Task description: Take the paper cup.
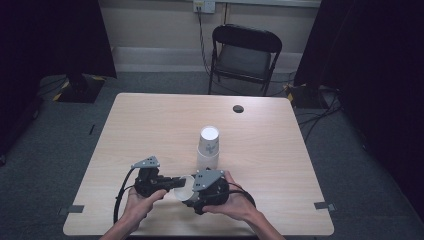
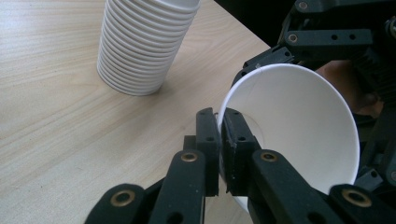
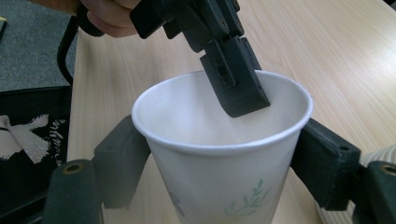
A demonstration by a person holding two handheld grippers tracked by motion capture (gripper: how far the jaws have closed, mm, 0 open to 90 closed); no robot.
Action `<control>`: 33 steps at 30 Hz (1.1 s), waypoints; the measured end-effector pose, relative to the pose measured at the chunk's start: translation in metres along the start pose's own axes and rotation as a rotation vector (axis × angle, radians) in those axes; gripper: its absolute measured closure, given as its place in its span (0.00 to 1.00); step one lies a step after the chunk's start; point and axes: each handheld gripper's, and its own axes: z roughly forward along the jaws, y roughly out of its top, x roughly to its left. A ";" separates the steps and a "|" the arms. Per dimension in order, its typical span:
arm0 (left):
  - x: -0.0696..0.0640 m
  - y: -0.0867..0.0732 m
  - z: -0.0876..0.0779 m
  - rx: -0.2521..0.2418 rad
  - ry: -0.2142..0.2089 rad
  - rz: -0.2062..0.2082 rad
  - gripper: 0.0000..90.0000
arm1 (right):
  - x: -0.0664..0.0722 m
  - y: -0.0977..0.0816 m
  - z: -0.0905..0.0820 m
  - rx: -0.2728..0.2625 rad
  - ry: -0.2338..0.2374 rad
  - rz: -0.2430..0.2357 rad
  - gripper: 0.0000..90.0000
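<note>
One table (image 1: 150, 120) bears one stack of cups (image 1: 208, 148); near it, one loose paper cup (image 1: 184, 187); beyond it, one chair (image 1: 245, 55).

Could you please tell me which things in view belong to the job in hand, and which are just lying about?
In the job:
- single white paper cup, held by both grippers
- upside-down stack of white paper cups
- left gripper, pinching the cup's rim
- right gripper, around the cup's body

Lying about:
- black folding chair
- light wooden table

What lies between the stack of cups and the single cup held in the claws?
Only bare wooden table, as the left gripper view shows: the stack of cups stands apart from the single cup, with nothing between them.
</note>
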 end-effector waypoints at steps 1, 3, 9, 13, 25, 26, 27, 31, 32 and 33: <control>0.001 0.000 -0.001 0.001 0.005 0.003 0.96 | 0.000 0.000 0.000 -0.004 -0.005 -0.001 0.27; 0.001 0.000 -0.001 0.006 0.005 0.002 0.96 | 0.002 0.000 0.003 -0.009 -0.026 -0.001 0.27; 0.000 0.000 0.001 0.018 0.011 -0.001 0.96 | 0.007 -0.001 0.007 -0.008 -0.058 -0.025 0.27; 0.001 0.000 0.002 0.028 0.007 0.002 0.96 | 0.008 -0.002 0.009 -0.004 -0.058 -0.023 0.27; 0.001 -0.002 0.005 0.050 0.008 -0.007 0.96 | 0.010 -0.005 0.014 0.015 -0.067 -0.046 0.27; 0.001 -0.002 0.006 0.051 -0.004 -0.009 0.96 | 0.011 -0.006 0.014 0.024 -0.078 -0.073 0.28; 0.001 -0.002 0.006 0.051 -0.004 -0.009 0.96 | 0.011 -0.006 0.014 0.024 -0.078 -0.073 0.28; -0.002 -0.002 0.007 0.051 -0.009 -0.001 0.96 | 0.012 -0.008 0.016 0.044 -0.082 -0.083 0.29; -0.002 -0.002 0.007 0.051 -0.011 -0.003 0.96 | 0.013 -0.008 0.015 0.043 -0.088 -0.086 0.29; -0.001 -0.001 0.006 0.050 -0.011 -0.004 0.96 | 0.013 -0.007 0.015 0.041 -0.094 -0.093 0.29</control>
